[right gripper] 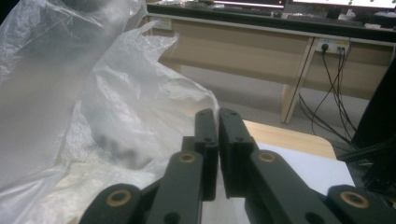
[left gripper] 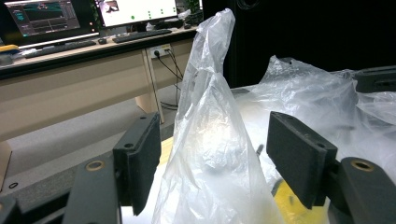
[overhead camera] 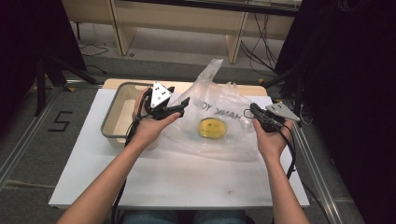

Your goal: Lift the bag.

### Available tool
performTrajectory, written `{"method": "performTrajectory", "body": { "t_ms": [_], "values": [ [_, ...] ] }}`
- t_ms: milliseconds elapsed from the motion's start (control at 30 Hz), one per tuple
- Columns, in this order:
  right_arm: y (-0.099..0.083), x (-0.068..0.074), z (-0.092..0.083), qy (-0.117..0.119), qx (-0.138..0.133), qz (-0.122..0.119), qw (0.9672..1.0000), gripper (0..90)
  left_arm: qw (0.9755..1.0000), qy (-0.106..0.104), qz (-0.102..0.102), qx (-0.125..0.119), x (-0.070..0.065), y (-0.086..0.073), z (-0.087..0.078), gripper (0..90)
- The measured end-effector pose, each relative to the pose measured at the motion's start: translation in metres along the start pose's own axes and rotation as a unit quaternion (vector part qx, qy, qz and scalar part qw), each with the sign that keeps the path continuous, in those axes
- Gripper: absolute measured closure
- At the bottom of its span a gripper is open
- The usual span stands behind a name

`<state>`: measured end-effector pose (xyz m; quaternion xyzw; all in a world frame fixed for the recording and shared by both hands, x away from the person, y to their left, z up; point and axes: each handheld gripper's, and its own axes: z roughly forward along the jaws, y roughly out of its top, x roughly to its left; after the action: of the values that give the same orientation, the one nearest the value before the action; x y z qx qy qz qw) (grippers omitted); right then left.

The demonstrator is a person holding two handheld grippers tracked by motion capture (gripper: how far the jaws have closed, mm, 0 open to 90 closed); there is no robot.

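We see plastic bag [overhead camera: 212, 116] mid-table, yellow item [overhead camera: 211, 128] inside. L gripper [left gripper: 212, 168] spread, bag's upright handle between pads, not pinched. R gripper [right gripper: 218, 140] nearly shut, empty, at bag's right edge. L nearer; handle's long axis vertical.
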<state>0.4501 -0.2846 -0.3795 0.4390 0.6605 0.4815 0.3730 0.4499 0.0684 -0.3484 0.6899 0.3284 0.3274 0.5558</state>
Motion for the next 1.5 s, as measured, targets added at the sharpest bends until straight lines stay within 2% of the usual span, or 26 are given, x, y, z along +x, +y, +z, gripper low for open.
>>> {"method": "performTrajectory", "body": {
  "t_ms": [200, 767, 1000, 1133, 1333, 1500],
  "values": [
    [0.003, -0.002, -0.004, -0.014, -0.016, 0.001, 0.9998, 75.9, 1.0, 0.001, 0.001, 0.002, 0.0, -0.002, 0.0, 34.8],
    [0.009, -0.01, -0.01, -0.04, -0.035, 0.007, 0.9986, 71.1, 1.0, 0.001, 0.004, 0.008, -0.001, -0.003, 0.002, 34.7],
    [0.016, -0.016, -0.019, -0.053, -0.049, 0.007, 0.9974, 66.2, 0.9999, 0.0, 0.004, 0.011, -0.001, -0.005, 0.003, 34.8],
    [0.016, -0.021, -0.026, -0.059, -0.047, 0.005, 0.9971, 64.4, 0.9999, 0.0, 0.003, 0.012, -0.001, -0.006, 0.003, 34.8],
    [0.012, -0.035, -0.034, -0.086, -0.048, 0.023, 0.9949, 64.7, 0.9999, 0.0, 0.003, 0.015, -0.002, -0.008, 0.004, 34.8],
    [0.014, -0.04, -0.035, -0.109, -0.054, 0.028, 0.9922, 65.0, 0.9999, -0.002, 0.005, 0.016, -0.004, -0.008, 0.006, 34.8]
  ]
}}
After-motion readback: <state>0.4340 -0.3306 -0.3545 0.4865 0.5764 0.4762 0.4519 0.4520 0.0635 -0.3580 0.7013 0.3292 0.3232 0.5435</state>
